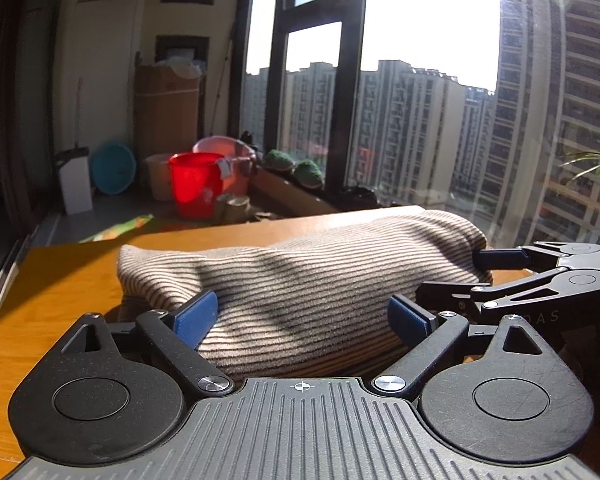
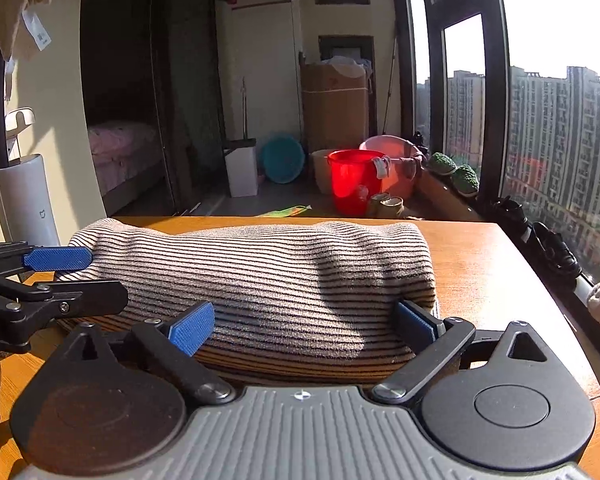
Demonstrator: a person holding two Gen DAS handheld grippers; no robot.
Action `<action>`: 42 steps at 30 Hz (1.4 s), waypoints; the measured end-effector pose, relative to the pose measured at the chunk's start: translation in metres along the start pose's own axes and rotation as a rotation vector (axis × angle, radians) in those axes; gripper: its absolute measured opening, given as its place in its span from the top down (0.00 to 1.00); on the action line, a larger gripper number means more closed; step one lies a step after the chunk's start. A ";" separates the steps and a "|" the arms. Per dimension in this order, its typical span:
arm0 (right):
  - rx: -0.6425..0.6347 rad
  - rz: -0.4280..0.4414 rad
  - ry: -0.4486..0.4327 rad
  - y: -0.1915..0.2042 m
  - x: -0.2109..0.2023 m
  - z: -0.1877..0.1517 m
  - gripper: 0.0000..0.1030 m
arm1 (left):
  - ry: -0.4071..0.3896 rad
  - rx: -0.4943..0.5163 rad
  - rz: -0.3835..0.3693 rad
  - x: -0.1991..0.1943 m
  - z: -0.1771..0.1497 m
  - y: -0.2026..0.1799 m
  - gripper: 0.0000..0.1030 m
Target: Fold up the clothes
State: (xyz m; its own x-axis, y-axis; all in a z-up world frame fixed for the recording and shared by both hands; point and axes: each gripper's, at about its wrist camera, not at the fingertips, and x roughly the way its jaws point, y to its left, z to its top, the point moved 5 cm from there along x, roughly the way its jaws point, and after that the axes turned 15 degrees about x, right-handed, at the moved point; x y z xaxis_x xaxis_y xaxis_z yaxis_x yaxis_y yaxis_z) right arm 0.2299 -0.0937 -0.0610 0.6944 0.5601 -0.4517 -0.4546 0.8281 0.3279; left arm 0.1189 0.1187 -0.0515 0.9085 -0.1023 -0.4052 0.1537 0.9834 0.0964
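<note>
Striped garment [image 2: 260, 280] lies folded on my wooden table [image 2: 488, 264], long axis running left to right. Both my left gripper [image 1: 302, 320] and right gripper [image 2: 304, 326] stand released, fingers straddling its near edge. Bare tabletop stays free right and far.

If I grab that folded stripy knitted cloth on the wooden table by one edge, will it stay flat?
Probably not. The folded stripy knitted cloth looks soft and puffy, with rounded folds, so it would likely droop and unfold. It seems light, and its fuzzy knit should not slip easily on the wooden table.
</note>
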 end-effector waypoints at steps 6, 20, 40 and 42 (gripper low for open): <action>-0.001 0.005 -0.005 0.000 -0.001 0.000 0.05 | -0.033 -0.350 -0.013 -0.016 0.000 0.063 0.48; 0.021 0.015 -0.025 -0.005 -0.003 0.001 0.04 | -0.005 -0.534 0.084 -0.004 -0.022 0.099 0.32; 0.027 0.022 -0.020 -0.008 -0.003 0.001 0.03 | -0.075 -0.396 0.186 -0.046 0.010 0.105 0.61; 0.057 0.021 -0.027 -0.009 -0.007 0.002 0.06 | -0.066 -0.342 0.130 -0.042 0.014 0.086 0.49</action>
State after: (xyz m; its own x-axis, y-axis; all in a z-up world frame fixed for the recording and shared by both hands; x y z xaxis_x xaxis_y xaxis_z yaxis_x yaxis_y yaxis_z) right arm 0.2304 -0.1055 -0.0589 0.7002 0.5759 -0.4220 -0.4373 0.8132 0.3841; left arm 0.0989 0.2060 -0.0136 0.9367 0.0282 -0.3491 -0.0931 0.9810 -0.1705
